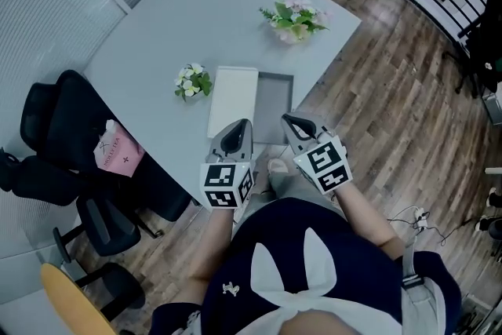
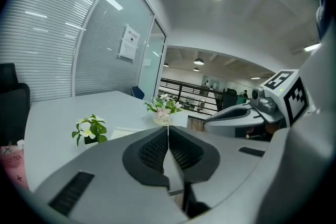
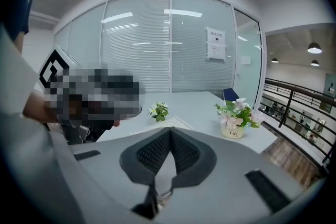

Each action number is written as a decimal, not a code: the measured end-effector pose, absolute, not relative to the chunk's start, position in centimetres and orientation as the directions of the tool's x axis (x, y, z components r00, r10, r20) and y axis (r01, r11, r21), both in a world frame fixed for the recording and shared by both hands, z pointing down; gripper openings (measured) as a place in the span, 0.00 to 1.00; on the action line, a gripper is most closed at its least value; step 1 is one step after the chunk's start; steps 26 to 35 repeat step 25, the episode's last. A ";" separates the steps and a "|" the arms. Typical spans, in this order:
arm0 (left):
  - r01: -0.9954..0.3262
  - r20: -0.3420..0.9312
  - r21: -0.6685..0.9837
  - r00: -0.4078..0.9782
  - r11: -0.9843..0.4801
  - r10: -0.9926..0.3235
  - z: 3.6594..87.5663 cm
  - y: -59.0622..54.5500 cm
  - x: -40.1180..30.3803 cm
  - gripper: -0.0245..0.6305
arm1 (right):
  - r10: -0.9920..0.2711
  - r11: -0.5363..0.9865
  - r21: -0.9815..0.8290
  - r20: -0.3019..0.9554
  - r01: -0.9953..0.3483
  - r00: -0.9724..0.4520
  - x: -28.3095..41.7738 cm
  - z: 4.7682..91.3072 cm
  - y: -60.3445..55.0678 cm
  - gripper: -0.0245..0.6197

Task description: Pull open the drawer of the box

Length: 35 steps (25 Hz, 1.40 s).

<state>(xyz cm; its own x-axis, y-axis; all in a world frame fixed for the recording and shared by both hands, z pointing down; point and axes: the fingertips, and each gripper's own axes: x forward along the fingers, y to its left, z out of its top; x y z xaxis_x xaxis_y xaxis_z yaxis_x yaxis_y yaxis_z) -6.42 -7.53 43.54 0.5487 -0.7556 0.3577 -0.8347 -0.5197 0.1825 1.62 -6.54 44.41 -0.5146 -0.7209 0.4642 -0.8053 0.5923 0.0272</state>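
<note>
A flat white box point(image 1: 233, 100) lies on the pale grey table point(image 1: 157, 27), near its front edge. A grey, drawer-like tray point(image 1: 273, 107) lies against the box's right side. Both grippers hover just short of the box at the table edge. My left gripper point(image 1: 245, 124) is shut with nothing between its pads point(image 2: 157, 150). My right gripper point(image 1: 288, 120) is also shut and empty, its pads point(image 3: 181, 152) pressed together. The box's white top point(image 2: 123, 132) shows just past the left jaws. In the right gripper view the box point(image 3: 165, 123) is a pale sliver above the jaws.
A small white-flowered plant point(image 1: 193, 81) stands left of the box. A pot of pink flowers point(image 1: 295, 18) sits at the table's far right corner. Black office chairs point(image 1: 55, 129) with a pink bag point(image 1: 118, 151) stand to the left. Wooden floor point(image 1: 392, 90) lies to the right.
</note>
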 end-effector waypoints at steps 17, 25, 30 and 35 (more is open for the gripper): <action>-0.802 0.355 0.199 0.594 -0.563 -0.722 43.4 -4.9 -6.2 0.07 | -0.723 0.595 0.044 0.465 -0.802 -0.511 1.1 43.4 -3.9 0.04; -0.808 0.354 0.200 0.587 -0.554 -0.728 43.4 -4.4 -6.9 0.07 | -0.722 0.596 0.051 0.471 -0.801 -0.507 0.8 43.5 -3.3 0.04; -0.808 0.354 0.200 0.587 -0.554 -0.728 43.4 -4.4 -6.9 0.07 | -0.722 0.596 0.051 0.471 -0.801 -0.507 0.8 43.5 -3.3 0.04; -0.808 0.354 0.200 0.587 -0.554 -0.728 43.4 -4.4 -6.9 0.07 | -0.722 0.596 0.051 0.471 -0.801 -0.507 0.8 43.5 -3.3 0.04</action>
